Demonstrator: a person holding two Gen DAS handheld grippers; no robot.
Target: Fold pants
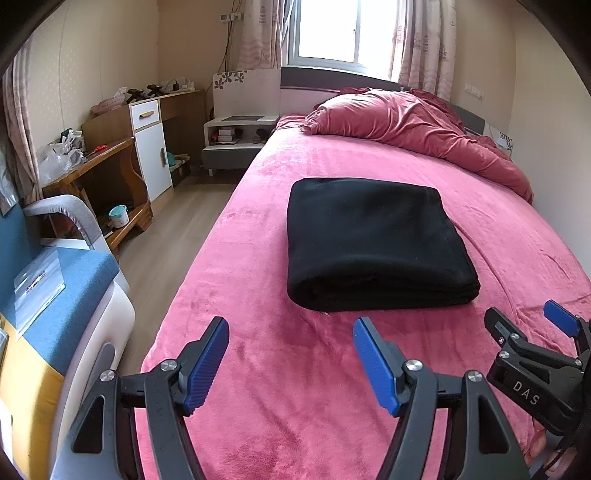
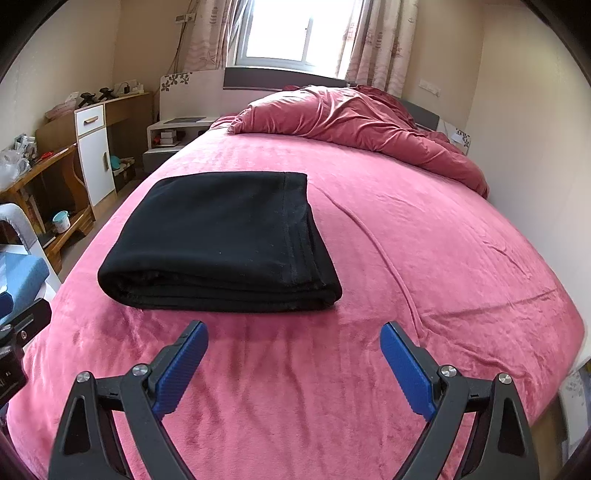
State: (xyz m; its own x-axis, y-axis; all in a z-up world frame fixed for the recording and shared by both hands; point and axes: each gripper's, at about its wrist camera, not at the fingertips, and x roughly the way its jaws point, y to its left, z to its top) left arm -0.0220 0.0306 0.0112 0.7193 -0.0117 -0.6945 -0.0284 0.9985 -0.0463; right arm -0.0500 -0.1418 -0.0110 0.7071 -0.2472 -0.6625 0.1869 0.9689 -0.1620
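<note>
Left wrist view: black pants (image 1: pixel 376 243) folded into a thick, tidy stack on the pink bed (image 1: pixel 258 332), just ahead of the left gripper (image 1: pixel 291 363), fingers spread wide and empty. Right gripper (image 2: pixel 293 369) likewise agape, holding nothing, short of the stack's near edge. Folding apparently done; at most a pat to flatten, then backing off.

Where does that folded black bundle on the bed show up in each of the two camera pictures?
Left wrist view: the folded black pants lie right of centre on the pink bedspread, beyond the open left gripper.
Right wrist view: they lie left of centre, beyond the open right gripper.
Shared landmark: the window behind the bed.
</note>
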